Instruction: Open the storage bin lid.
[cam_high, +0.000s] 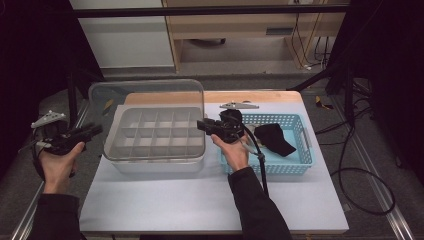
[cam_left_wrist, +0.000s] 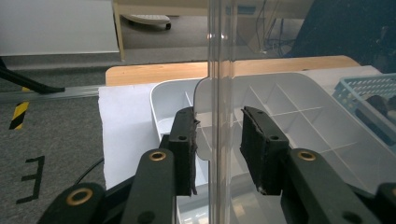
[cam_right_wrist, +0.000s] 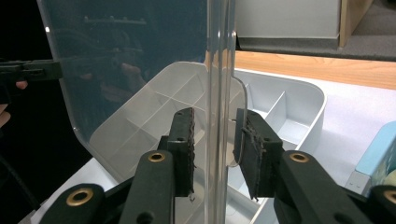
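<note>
Your left gripper (cam_high: 92, 130) sits off the table's left edge at the left of the high view, its jaws pointing right toward the left edge of the clear lid (cam_high: 150, 102), which stands tilted up over the grey compartment tray (cam_high: 155, 162). In the left gripper view the lid's edge (cam_left_wrist: 215, 93) runs upright between your two black pads (cam_left_wrist: 183, 149); a gap shows on both sides of it, so the jaws straddle the lid without pressing on it, parted around the edge rather than clamped. Through the plastic you see the tray's divided cells (cam_left_wrist: 289, 112) and, at the far right, a corner of the blue basket (cam_left_wrist: 369, 91). Moving right, the tray lies on the pale mat (cam_high: 200, 200) in the middle of the table, its lid hinged up along the back. Your right gripper (cam_high: 202, 125) reaches left from above the basket (cam_high: 295, 167) to the lid's right edge. In the right gripper view that edge (cam_right_wrist: 219, 93) also stands between the pads (cam_right_wrist: 184, 149), again with a sliver of space each side, so this grip is not closed on it either. A dark cloth (cam_high: 272, 137) lies in the basket.
</note>
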